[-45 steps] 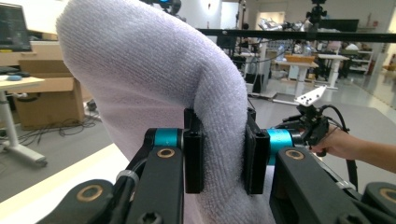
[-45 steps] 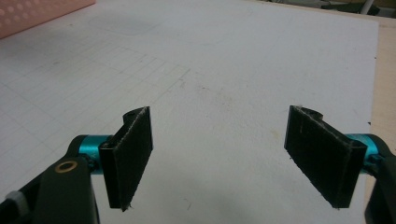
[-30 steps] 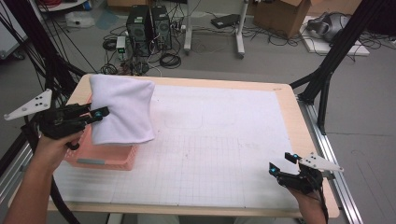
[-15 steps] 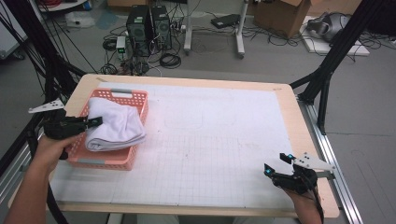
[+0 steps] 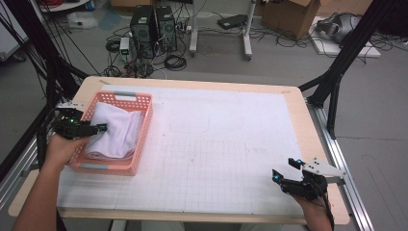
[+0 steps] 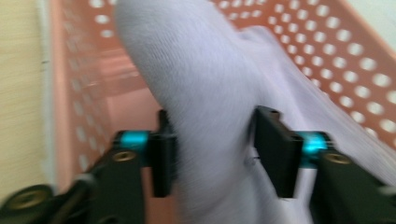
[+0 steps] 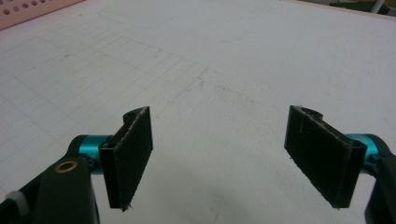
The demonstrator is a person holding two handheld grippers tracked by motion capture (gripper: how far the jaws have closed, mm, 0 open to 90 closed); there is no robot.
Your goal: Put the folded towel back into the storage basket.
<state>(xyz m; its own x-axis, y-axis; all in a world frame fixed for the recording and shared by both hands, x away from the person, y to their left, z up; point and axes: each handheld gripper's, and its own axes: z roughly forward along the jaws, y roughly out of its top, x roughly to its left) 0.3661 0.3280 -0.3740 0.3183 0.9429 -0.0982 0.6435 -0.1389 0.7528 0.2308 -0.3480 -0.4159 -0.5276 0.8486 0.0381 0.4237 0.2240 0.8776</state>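
A white folded towel (image 5: 117, 134) lies inside a pink perforated basket (image 5: 146, 126) at the table's left side. My left gripper (image 5: 99, 128) reaches into the basket from the left, its tips at the towel's left edge. In the left gripper view its jaws (image 6: 212, 145) have just been opening and stand apart, with the towel (image 6: 205, 79) bulging loosely between them above the basket wall (image 6: 327, 51). My right gripper (image 5: 285, 170) rests near the table's front right corner, open, with nothing between its jaws (image 7: 224, 156) above the white gridded mat (image 7: 210, 60).
The gridded mat (image 5: 221, 144) covers most of the wooden table (image 5: 308, 125). Black frame legs (image 5: 337, 72) stand beyond the right edge. Computer towers (image 5: 151, 24) and cables sit on the floor behind the table. A metal rail (image 5: 346, 168) runs along the right side.
The towel, held up over the basket a second ago, has come down into it. My left gripper sank with it and its jaws spread. The right gripper stayed put.
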